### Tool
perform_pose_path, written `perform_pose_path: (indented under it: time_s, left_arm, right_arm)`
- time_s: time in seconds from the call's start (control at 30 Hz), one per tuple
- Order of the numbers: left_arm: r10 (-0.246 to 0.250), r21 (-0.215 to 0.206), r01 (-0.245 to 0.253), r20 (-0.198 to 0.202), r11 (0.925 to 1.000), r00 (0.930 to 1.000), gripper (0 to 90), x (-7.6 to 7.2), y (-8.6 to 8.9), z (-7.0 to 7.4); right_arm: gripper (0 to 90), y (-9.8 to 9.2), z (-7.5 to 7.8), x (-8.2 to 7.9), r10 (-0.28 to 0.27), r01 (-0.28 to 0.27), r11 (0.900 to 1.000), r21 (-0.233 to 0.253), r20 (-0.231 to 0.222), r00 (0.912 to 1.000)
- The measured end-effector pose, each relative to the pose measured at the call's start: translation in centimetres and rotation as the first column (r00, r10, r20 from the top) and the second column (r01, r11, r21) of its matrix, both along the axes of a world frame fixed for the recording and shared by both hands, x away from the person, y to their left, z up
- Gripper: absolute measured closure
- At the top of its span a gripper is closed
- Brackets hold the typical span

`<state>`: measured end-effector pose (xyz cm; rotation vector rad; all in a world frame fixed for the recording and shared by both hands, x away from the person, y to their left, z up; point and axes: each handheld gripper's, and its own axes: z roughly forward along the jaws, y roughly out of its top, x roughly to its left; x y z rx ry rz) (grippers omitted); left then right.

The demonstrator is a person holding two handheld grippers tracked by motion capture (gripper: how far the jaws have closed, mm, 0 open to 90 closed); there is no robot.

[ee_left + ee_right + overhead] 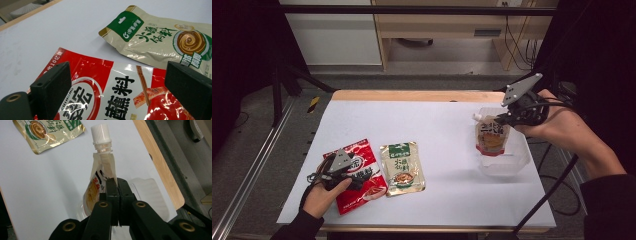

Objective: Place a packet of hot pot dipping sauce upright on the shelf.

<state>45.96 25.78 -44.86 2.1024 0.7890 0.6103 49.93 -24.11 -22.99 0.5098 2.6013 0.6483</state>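
Observation:
My right gripper [503, 119] [117, 182] is shut on the top edge of a spouted sauce pouch [491, 136] [100, 177] with a white cap, holding it upright above a clear plastic tray [507, 162] [150, 192] at the table's right. My left gripper [354, 181] [117, 90] is open low over a red sauce packet [359, 172] [120, 100] at the front left, its jaws standing on either side of the packet's top. Just right of the red packet lies a beige and green sauce packet [401, 167] [160, 41] [47, 131], flat on the white table [432, 130].
The table's wooden far edge [412, 95] runs along the back. Metal frame rails [247, 175] stand at the left. Cables [557, 195] hang off the right side.

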Motion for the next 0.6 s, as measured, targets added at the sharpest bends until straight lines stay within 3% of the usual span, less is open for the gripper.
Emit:
perform_pose_path:
  time_s: [0.33,0.6]
  left_arm:
    - [-0.007,0.011,0.007,-0.009,0.9999,0.9999,7.1,0.1,0.0,-0.1]
    - [-0.009,0.016,0.01,-0.013,0.9998,0.9999,7.0,0.1,-0.1,-0.2]
  right_arm:
    - [89.8,-3.0,-1.5,-0.5,-0.052,0.052,0.998,0.021,-0.021,0.9984]
    - [89.7,-4.1,-2.3,-0.9,-0.051,0.052,0.998,0.038,-0.028,0.9983]
